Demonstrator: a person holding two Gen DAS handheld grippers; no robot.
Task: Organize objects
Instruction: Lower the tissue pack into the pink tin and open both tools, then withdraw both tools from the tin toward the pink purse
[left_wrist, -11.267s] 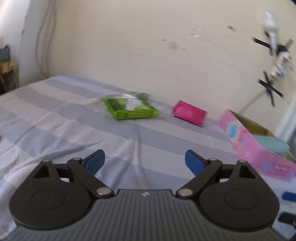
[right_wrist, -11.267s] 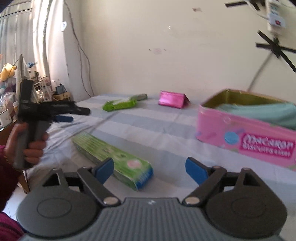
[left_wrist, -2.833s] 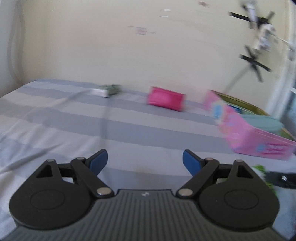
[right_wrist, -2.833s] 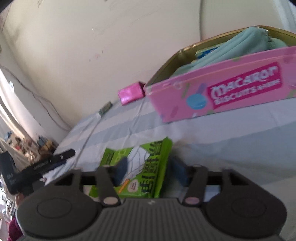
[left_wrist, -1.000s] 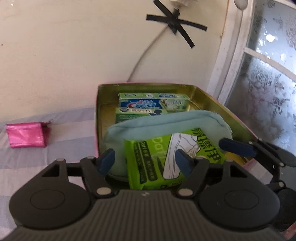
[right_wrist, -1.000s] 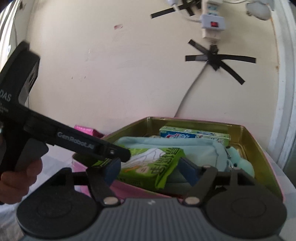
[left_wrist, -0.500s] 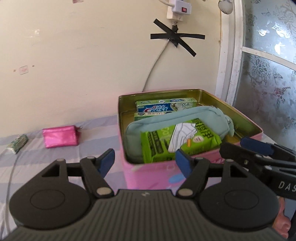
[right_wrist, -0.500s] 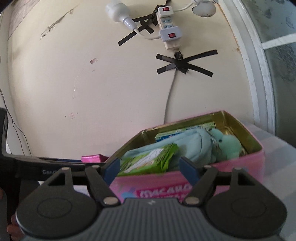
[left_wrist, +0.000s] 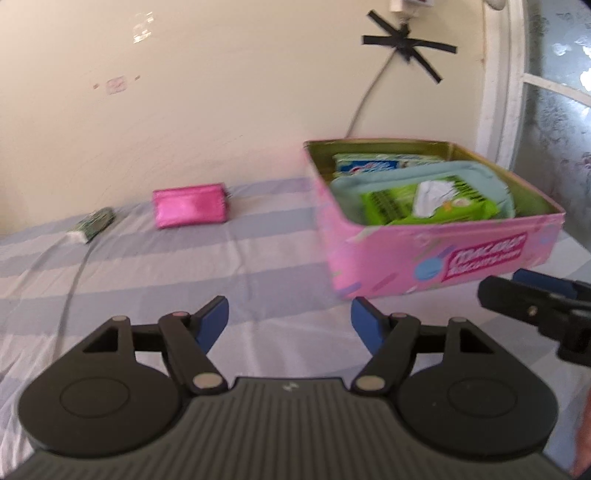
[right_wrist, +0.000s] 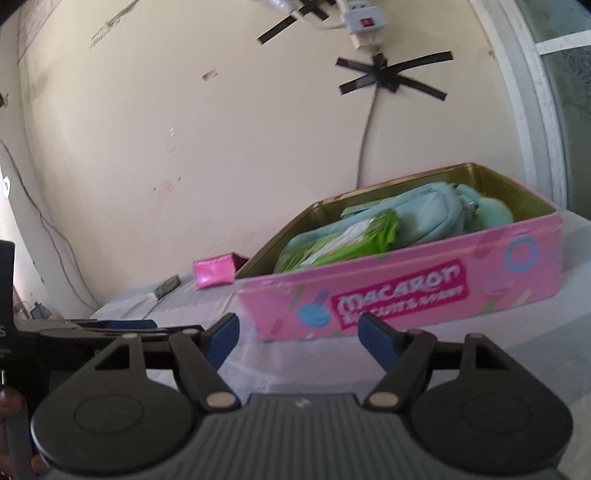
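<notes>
Nearest us, our left gripper (left_wrist: 289, 322) and right gripper (right_wrist: 298, 335) hang apart and empty, pulled back from the glossy pink tin (left_wrist: 443, 251). The crinkly green wipes packet (left_wrist: 424, 201) now lies inside on a soft teal pouch (right_wrist: 424, 210). Farther off, a shiny magenta purse (left_wrist: 190, 206) waits on striped bedding (left_wrist: 184, 273).

Bare bedsheet (left_wrist: 258, 273) lies open between pink tin (left_wrist: 443, 254) and purse (left_wrist: 190, 208).
</notes>
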